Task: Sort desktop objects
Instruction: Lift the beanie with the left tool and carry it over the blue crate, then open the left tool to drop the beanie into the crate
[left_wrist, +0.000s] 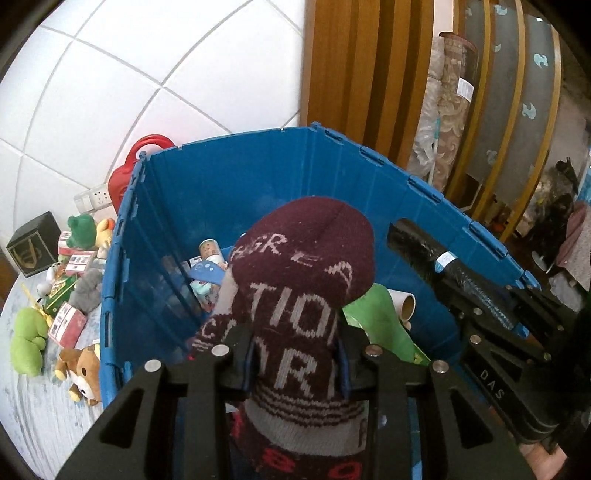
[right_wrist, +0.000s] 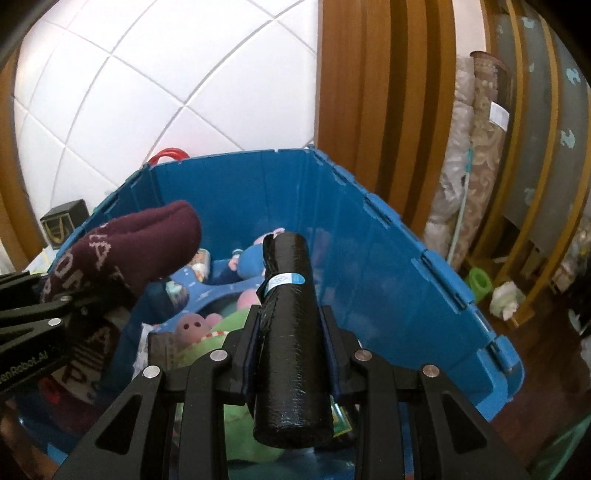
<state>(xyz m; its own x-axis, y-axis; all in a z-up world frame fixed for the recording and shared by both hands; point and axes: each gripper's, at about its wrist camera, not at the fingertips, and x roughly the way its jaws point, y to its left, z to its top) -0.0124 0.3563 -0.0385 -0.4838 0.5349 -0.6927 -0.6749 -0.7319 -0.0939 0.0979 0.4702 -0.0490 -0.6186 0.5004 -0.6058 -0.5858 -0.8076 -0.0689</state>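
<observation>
**Both tongs loaded over blue crate; release pending**

Left side, outside the crate at 9 o'clock: plush toys (left_wrist: 27, 338), small cartons (left_wrist: 66, 325) and a black box (left_wrist: 33, 249) lying on the pale surface (left_wrist: 26, 417), not yet sorted. Red handled item (left_wrist: 125, 177) standing behind the crate's far left corner.

Left tongs (left_wrist: 295, 363): nearly closed, clamped on a maroon knit sock (left_wrist: 306, 266) with pale lettering; toe end projecting toward 12 o'clock, above the crate interior.

Centre: blue folding crate (left_wrist: 229, 177), open-topped, already holding soft toys, a green sheet (left_wrist: 373, 317) and a cardboard tube (left_wrist: 406, 304).

Right tongs (right_wrist: 291, 354): partly closed, gripping a black wrapped roll (right_wrist: 291, 332) with a blue-and-white label band, roll lying along the fingers and pointing at 12 o'clock over the crate contents.

Right edge, 3 o'clock: wooden panelling and rolled carpets (right_wrist: 476, 177), outside the task.

Step judged: transport complete, deposit stage in hand for both items. Next move calls for opening each pair of tongs over the interior, well inside the rim, so sock and roll drop among the contents rather than hang on the wall; then withdrawal toward 9 o'clock for the remaining toys.
</observation>
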